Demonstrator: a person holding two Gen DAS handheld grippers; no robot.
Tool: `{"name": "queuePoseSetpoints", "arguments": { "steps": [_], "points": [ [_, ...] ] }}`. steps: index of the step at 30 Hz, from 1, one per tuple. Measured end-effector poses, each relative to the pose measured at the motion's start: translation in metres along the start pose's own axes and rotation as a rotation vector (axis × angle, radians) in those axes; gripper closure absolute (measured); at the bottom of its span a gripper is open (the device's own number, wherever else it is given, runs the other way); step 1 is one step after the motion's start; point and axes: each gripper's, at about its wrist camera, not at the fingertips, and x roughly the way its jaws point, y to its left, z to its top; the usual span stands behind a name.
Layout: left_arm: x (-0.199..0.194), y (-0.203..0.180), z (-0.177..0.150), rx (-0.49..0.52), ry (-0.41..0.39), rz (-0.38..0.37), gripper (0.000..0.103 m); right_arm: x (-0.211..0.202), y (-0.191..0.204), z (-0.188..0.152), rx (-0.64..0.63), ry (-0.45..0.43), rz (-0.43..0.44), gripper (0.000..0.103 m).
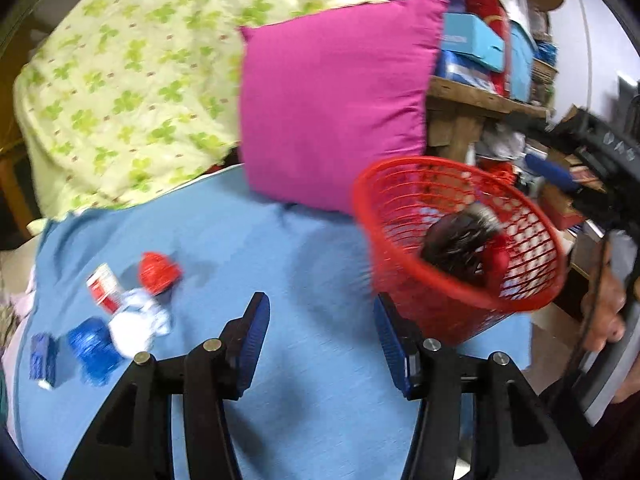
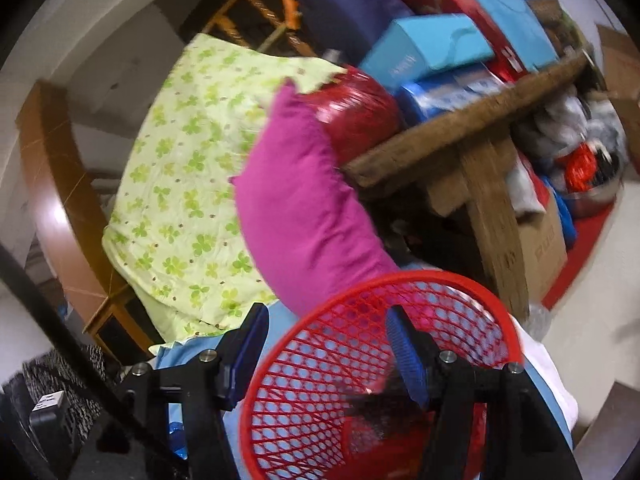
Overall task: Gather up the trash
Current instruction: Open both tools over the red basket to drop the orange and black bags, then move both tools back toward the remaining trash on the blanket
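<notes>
Left wrist view: left gripper jaws apart, empty; right gripper jaws wide, straddling the basket rim.

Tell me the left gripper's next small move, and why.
Probably swing toward the litter at the left and down onto the red wad. The left gripper is open and empty over the blue sheet, the basket already holds some trash, and several pieces still lie loose.

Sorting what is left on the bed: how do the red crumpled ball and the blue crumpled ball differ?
The red crumpled ball lies farther up the blue sheet, above the white tissue; the blue crumpled ball lies nearer the camera, left of the tissue, beside a small blue box. Both are crumpled and outside the red basket.
</notes>
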Motion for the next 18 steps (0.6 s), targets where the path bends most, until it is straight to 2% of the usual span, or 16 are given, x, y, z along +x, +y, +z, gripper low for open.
{"name": "queuePoseSetpoints", "arguments": {
  "steps": [5,8,15,18],
  "points": [
    [-0.009,0.039,-0.03,-0.044,0.019,0.084,0.044,-0.005,0.052,-0.014,-0.154,-0.054,0.079,0.038],
    [-0.012,0.063,-0.051,-0.076,0.045,0.129,0.044,-0.004,0.087,-0.029,-0.24,-0.056,0.144,0.038],
    [-0.027,0.12,-0.094,-0.161,0.08,0.228,0.044,0.02,0.146,-0.071,-0.349,0.054,0.228,0.038],
    [-0.034,0.143,-0.106,-0.2,0.084,0.269,0.044,0.033,0.159,-0.087,-0.374,0.104,0.237,0.038]
  ]
}}
